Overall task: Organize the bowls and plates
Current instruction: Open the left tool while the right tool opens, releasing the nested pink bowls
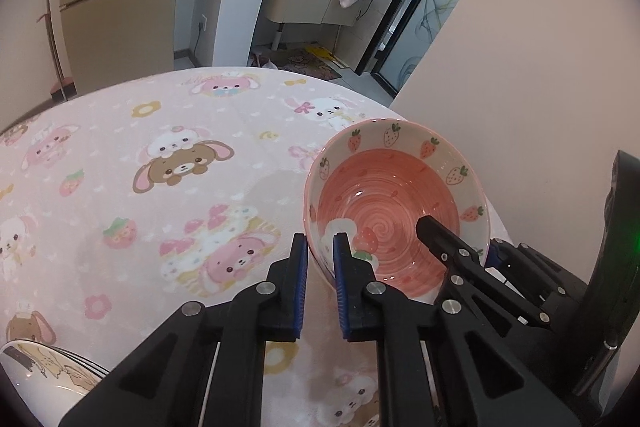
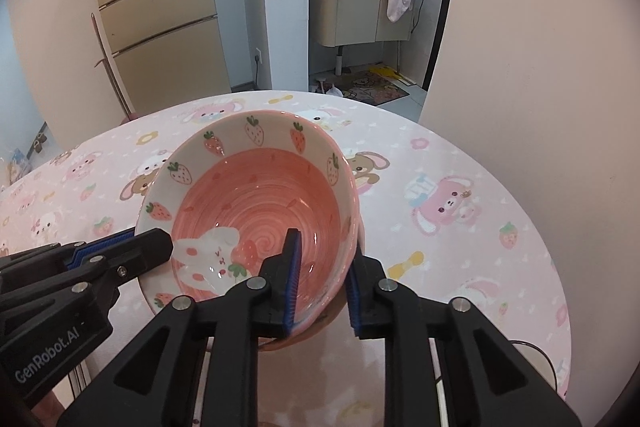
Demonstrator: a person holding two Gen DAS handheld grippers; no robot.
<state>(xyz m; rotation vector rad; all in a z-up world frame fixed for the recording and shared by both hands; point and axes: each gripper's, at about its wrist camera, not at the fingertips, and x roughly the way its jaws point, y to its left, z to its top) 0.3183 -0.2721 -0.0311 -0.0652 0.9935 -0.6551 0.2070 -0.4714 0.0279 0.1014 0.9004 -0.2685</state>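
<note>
A pink bowl (image 1: pixel 388 203) with strawberries round its white rim and a rabbit inside is tilted up over the pink cartoon tablecloth (image 1: pixel 180 163). My left gripper (image 1: pixel 320 267) is shut on its near left rim, one blue pad inside and one outside. In the right wrist view the same bowl (image 2: pixel 256 195) has its right rim between the fingers of my right gripper (image 2: pixel 322 279); the inner pad lies against the wall and a thin gap shows at the outer pad. Each gripper appears in the other's view: the right gripper (image 1: pixel 468 239) and the left gripper (image 2: pixel 140 241).
A white plate (image 1: pixel 48 367) with a cartoon print lies at the near left edge of the round table. A peach wall (image 1: pixel 540 47) stands close on the right. Beyond the table's far edge are a fridge and an open bathroom doorway.
</note>
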